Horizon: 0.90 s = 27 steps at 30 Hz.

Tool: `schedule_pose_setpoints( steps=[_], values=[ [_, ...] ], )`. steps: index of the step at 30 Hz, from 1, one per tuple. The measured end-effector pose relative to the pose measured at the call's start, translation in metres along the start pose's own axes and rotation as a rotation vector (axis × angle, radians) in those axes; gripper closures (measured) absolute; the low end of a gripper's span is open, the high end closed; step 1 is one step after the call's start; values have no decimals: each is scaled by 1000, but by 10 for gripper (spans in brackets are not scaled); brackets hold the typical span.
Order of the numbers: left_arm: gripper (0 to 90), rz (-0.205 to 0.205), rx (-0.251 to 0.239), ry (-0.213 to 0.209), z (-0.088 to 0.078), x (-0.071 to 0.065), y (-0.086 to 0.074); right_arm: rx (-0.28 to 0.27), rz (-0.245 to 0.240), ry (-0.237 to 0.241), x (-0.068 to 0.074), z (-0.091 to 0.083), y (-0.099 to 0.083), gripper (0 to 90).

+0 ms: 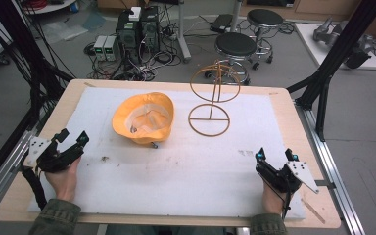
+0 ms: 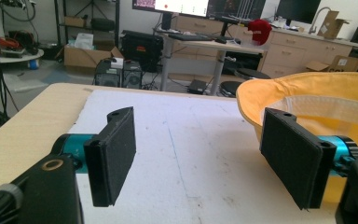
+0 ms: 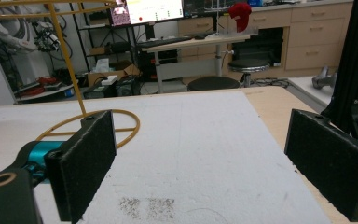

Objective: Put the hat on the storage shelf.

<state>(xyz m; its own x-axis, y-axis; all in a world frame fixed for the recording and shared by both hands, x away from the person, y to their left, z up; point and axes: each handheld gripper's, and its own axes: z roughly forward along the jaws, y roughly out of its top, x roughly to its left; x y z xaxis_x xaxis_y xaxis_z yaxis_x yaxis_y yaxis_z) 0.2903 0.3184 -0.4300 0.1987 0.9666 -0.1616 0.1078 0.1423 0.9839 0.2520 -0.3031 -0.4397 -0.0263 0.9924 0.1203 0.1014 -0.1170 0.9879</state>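
Resting at the near corners of the white mat (image 1: 186,181): left gripper (image 1: 71,139) and right gripper (image 1: 275,155), each in a hand, both with jaws spread wide and nothing between the pads. Yellow hat (image 1: 143,117) lies crown-down, brim up, at mid-mat, ahead and to the right of the left gripper; in the left gripper view its brim (image 2: 307,91) sits just behind the right-hand jaw, not touching. Wire stand (image 1: 210,100) is upright just right of the hat, apart from it, well ahead of the right gripper.
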Motion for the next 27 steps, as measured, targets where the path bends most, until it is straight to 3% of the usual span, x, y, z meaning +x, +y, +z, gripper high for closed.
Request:
schedule_pose_setpoints(
  steps=[27],
  values=[
    [305,-5,-8,14,-2,2,3,-20,20,2,2,-2,0,78]
  ],
)
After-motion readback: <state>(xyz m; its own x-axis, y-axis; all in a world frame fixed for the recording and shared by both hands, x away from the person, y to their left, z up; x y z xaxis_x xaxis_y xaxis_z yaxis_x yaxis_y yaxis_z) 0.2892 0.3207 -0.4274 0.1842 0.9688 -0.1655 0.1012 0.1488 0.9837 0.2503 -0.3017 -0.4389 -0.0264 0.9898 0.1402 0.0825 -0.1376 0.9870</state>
